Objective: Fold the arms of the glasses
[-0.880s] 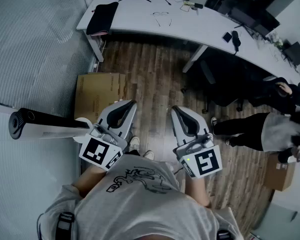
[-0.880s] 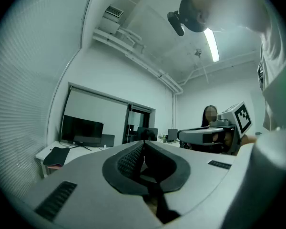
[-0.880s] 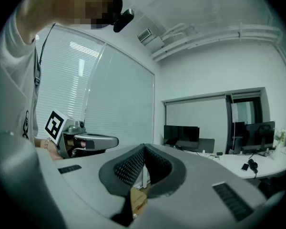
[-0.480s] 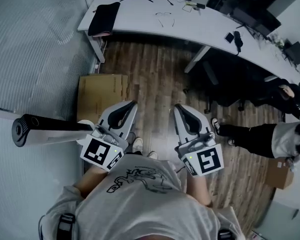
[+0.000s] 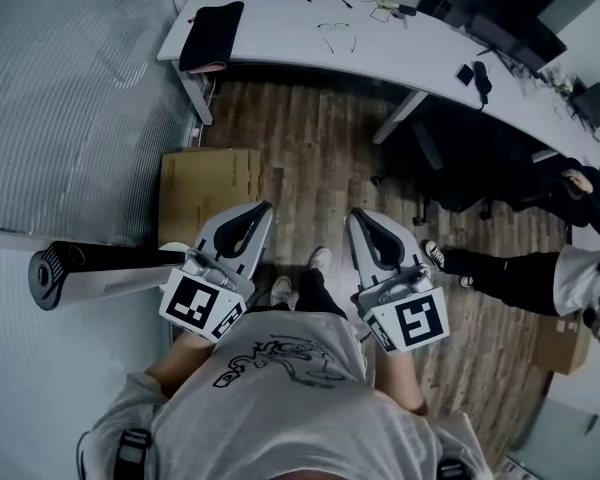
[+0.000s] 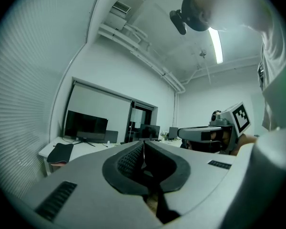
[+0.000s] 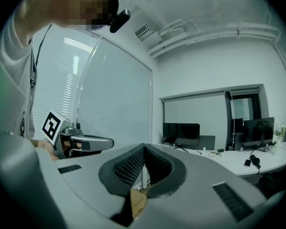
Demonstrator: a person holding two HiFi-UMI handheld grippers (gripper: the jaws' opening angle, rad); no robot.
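The glasses (image 5: 337,36) lie with arms spread on the long white desk (image 5: 280,38) at the far side of the room, small in the head view. I stand well back from the desk on the wooden floor. My left gripper (image 5: 264,208) and right gripper (image 5: 355,214) are held side by side in front of my chest, pointing level toward the desk. Both are shut with nothing between the pads. In the left gripper view the jaws (image 6: 143,143) meet in a closed line; the right gripper view shows the same (image 7: 144,146).
A black pouch (image 5: 210,33) lies on the desk's left end and a phone (image 5: 463,73) further right. A cardboard box (image 5: 208,183) sits on the floor ahead left. A dark office chair (image 5: 450,168) and a person (image 5: 540,263) are at the right. A white tube (image 5: 100,271) juts in from the left.
My foot has stepped forward between the grippers and the view has shifted slightly toward the desk. The person at the right has moved further right. Both grippers stay shut.
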